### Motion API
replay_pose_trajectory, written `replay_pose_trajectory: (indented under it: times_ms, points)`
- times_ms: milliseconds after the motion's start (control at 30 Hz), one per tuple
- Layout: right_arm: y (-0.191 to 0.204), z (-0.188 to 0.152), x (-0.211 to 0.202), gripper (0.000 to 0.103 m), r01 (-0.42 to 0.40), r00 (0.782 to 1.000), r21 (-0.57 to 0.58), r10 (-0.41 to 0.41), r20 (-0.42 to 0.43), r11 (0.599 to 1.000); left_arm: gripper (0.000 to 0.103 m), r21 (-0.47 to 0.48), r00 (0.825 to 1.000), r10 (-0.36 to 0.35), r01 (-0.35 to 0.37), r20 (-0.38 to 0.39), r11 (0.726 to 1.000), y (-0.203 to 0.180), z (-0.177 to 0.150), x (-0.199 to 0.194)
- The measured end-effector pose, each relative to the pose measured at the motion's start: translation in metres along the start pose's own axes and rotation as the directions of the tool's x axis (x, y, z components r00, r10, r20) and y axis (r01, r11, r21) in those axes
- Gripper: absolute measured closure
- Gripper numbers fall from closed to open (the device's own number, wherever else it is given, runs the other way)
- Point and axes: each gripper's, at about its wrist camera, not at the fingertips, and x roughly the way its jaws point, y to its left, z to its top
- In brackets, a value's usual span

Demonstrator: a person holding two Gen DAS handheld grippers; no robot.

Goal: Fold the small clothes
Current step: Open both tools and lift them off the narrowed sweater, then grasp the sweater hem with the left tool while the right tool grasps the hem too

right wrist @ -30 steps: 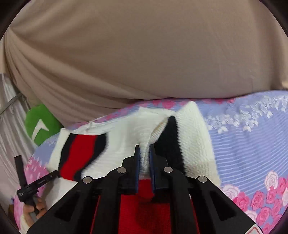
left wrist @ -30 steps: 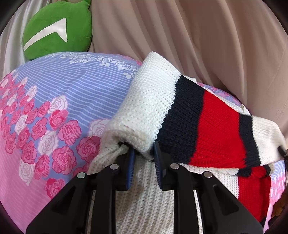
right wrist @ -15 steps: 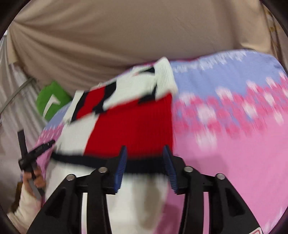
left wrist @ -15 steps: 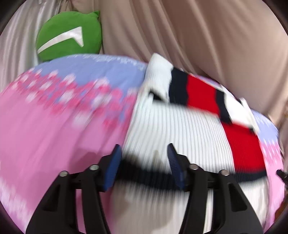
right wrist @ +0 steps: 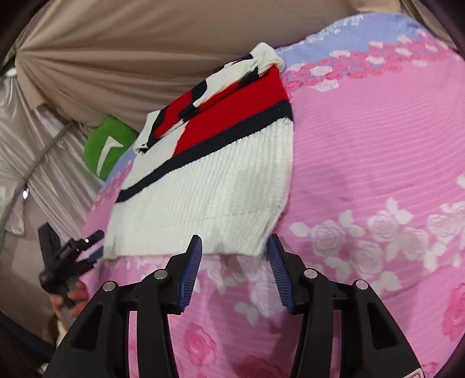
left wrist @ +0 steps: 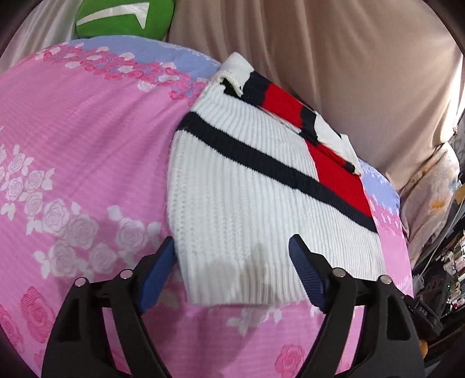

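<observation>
A small knit sweater [left wrist: 241,192], white with navy stripes and red panels, lies flat on the pink floral bedsheet [left wrist: 72,139], its sleeves folded across the far end. My left gripper [left wrist: 232,256] is open and empty, its jaws astride the sweater's near hem. In the right wrist view the sweater [right wrist: 209,186] lies ahead, and my right gripper [right wrist: 234,250] is open and empty just before its near hem. The left gripper also shows at the left edge of the right wrist view [right wrist: 72,250].
A green cushion [left wrist: 125,17] sits at the far end of the bed, seen in the right wrist view too [right wrist: 107,145]. Beige drapes [left wrist: 334,58] hang behind the bed. Cluttered shelves [left wrist: 447,261] stand past the bed's right edge.
Both grippers let go of the sleeves they held, opened, and drew back to the sweater's near hem. The sleeves now lie folded across the far end.
</observation>
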Motion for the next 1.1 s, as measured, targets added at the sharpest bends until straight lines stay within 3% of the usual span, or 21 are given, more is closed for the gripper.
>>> replay_pose_trajectory:
  times_ms: [100,167,233,267,400,500,633,733,833,967,1100]
  points:
    - [0.001,0.005,0.006,0.054,-0.027,1.000,0.034,0.027,0.010,0.999,0.029,0.004,0.999,0.027,-0.027,0.027,1.000,-0.005,0.002,0.006]
    - [0.001,0.009,0.010,0.059,-0.030,0.999,0.051,0.029,0.024,0.998,0.048,-0.008,1.000,-0.004,0.005,0.014,1.000,-0.005,0.003,0.011]
    - [0.001,0.010,0.016,0.085,-0.026,1.000,0.067,0.025,0.012,0.997,0.087,-0.032,1.000,-0.002,0.002,-0.004,0.999,-0.003,0.004,0.015]
    - [0.001,0.009,0.017,0.096,-0.023,1.000,0.070,0.022,0.015,0.997,0.096,-0.045,1.000,-0.011,0.010,-0.015,0.999,0.000,0.004,0.015]
    - [0.012,-0.001,-0.020,0.097,-0.100,0.981,0.021,0.095,0.170,0.995,0.097,-0.068,0.998,-0.059,0.061,0.035,0.996,0.000,0.001,-0.013]
    - [0.023,-0.018,-0.058,0.098,-0.145,0.952,-0.022,0.146,0.269,0.989,0.097,0.005,0.989,-0.103,0.103,0.103,0.995,-0.019,-0.001,-0.057]
    - [0.036,-0.043,-0.115,0.098,-0.174,0.920,-0.078,0.191,0.341,0.982,0.097,0.136,0.970,-0.157,0.133,0.188,0.982,-0.044,-0.017,-0.131]
    - [0.042,-0.070,-0.176,0.098,-0.189,0.888,-0.151,0.235,0.395,0.970,0.097,0.192,0.958,-0.201,0.162,0.203,0.968,-0.049,-0.036,-0.180]
    - [0.055,-0.099,-0.225,0.098,-0.183,0.858,-0.247,0.277,0.432,0.952,0.097,0.257,0.936,-0.259,0.197,0.238,0.946,-0.053,-0.059,-0.233]
    - [0.083,-0.133,-0.275,0.098,-0.151,0.828,-0.362,0.317,0.462,0.920,0.097,0.331,0.891,-0.307,0.194,0.334,0.924,-0.058,-0.083,-0.294]
    - [0.101,-0.144,-0.303,0.098,-0.171,0.778,-0.416,0.382,0.500,0.893,0.097,0.349,0.854,-0.337,0.199,0.397,0.916,-0.059,-0.085,-0.320]
